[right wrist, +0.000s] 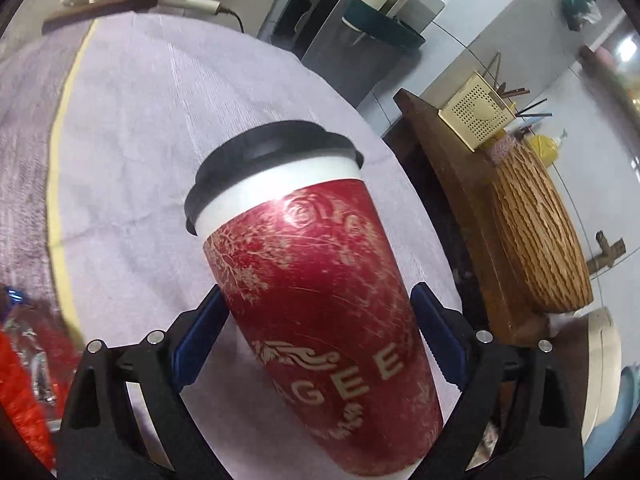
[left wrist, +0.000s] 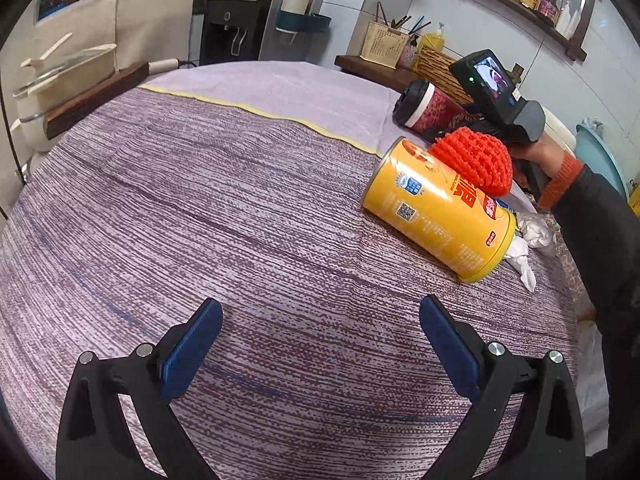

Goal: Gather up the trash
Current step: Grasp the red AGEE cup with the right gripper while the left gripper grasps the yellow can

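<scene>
Straddling the cup [right wrist: 316,300] at lower centre, the right tongs [right wrist: 320,336] stood wide for grasping; left tongs [left wrist: 320,344] gaped empty.

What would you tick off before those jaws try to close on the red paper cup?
1. Red cup sits between the right gripper jaws: ok.
2. Jaws stand wider than the cup: ok.
3. Pads pressing on the cup: not ok; a gap shows on the right side, the left is close.
4. Black lid seated on the cup: ok.
5. Cup empty or full: cannot tell.
6. Left gripper open over the tablecloth, clear of the yellow can: ok.
</scene>
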### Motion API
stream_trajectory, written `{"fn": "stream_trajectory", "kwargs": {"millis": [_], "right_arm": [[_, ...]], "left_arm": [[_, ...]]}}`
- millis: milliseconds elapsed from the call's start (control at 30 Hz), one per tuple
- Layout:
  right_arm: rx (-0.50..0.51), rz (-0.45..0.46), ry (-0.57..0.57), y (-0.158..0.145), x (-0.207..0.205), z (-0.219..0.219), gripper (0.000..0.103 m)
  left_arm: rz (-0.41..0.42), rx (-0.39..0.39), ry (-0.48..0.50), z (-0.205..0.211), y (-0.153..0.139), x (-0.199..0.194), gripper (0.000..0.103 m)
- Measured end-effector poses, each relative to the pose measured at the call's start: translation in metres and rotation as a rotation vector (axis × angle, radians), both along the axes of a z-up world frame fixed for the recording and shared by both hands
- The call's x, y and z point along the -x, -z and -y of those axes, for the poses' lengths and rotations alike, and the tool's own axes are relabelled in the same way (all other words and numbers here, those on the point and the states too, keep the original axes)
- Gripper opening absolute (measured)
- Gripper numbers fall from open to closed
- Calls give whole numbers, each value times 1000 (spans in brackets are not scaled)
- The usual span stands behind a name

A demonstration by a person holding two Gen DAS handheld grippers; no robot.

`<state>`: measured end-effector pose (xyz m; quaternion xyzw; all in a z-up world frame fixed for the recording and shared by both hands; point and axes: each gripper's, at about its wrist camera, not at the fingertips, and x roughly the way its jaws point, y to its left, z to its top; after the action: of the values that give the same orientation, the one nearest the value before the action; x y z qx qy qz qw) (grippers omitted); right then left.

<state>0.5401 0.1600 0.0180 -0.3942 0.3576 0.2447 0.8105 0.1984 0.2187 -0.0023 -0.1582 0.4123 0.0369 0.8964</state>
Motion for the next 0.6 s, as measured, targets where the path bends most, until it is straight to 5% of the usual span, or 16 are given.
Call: {"fn": "stream_trajectory", "kwargs": {"millis": [367, 600], "right_arm": [[52, 77, 12, 7, -2, -5, 78], [-120, 37, 135, -31, 9, 22, 77]], "left_arm": [[-17, -10, 29, 12, 3, 1, 98], [-21, 25, 33, 8, -3, -3, 98]]}}
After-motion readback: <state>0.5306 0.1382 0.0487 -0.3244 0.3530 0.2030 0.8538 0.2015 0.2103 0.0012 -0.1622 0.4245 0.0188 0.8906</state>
